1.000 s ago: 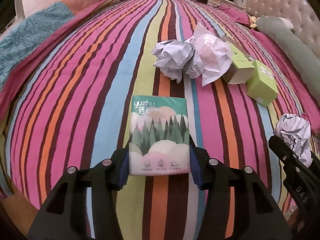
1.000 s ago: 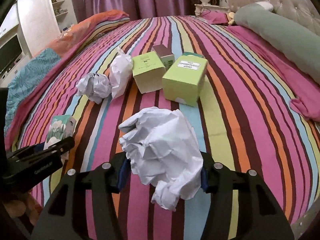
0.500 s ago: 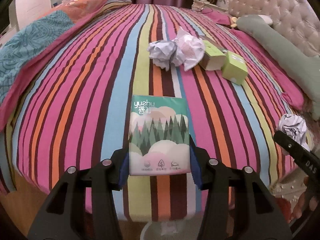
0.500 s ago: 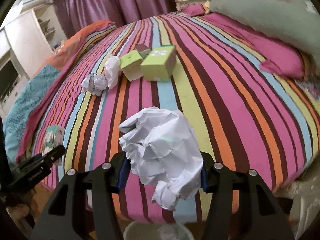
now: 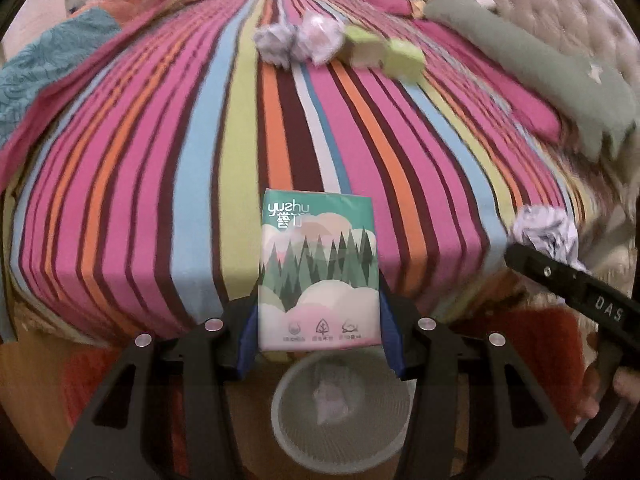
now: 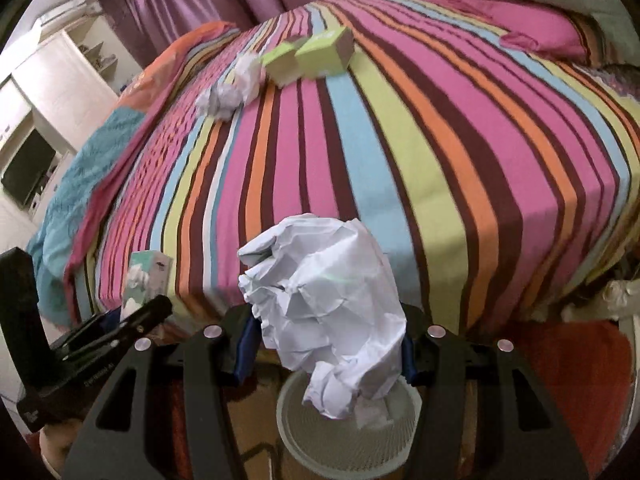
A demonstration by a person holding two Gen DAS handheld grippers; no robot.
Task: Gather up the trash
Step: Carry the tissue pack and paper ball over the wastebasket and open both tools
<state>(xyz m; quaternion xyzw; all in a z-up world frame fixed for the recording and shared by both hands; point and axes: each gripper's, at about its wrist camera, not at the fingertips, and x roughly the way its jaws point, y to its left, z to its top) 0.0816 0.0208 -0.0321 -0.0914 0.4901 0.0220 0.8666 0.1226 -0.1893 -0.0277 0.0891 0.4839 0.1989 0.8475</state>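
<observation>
The tissue pack (image 5: 318, 272) is clamped in the left gripper (image 5: 318, 336) jaws and the crumpled paper (image 6: 328, 308) in the right gripper (image 6: 326, 350) jaws, both past the foot edge of the striped bed (image 5: 200, 140). A second ago both hung over the bedspread. Below them now stands a white mesh wastebasket (image 5: 288, 436) with crumpled paper inside, on a wooden floor.

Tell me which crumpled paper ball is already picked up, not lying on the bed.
The large white paper ball, clamped in the right hand-held gripper above the mesh wastebasket. The smaller paper ball lies far up the striped bed beside a whitish wad.
</observation>
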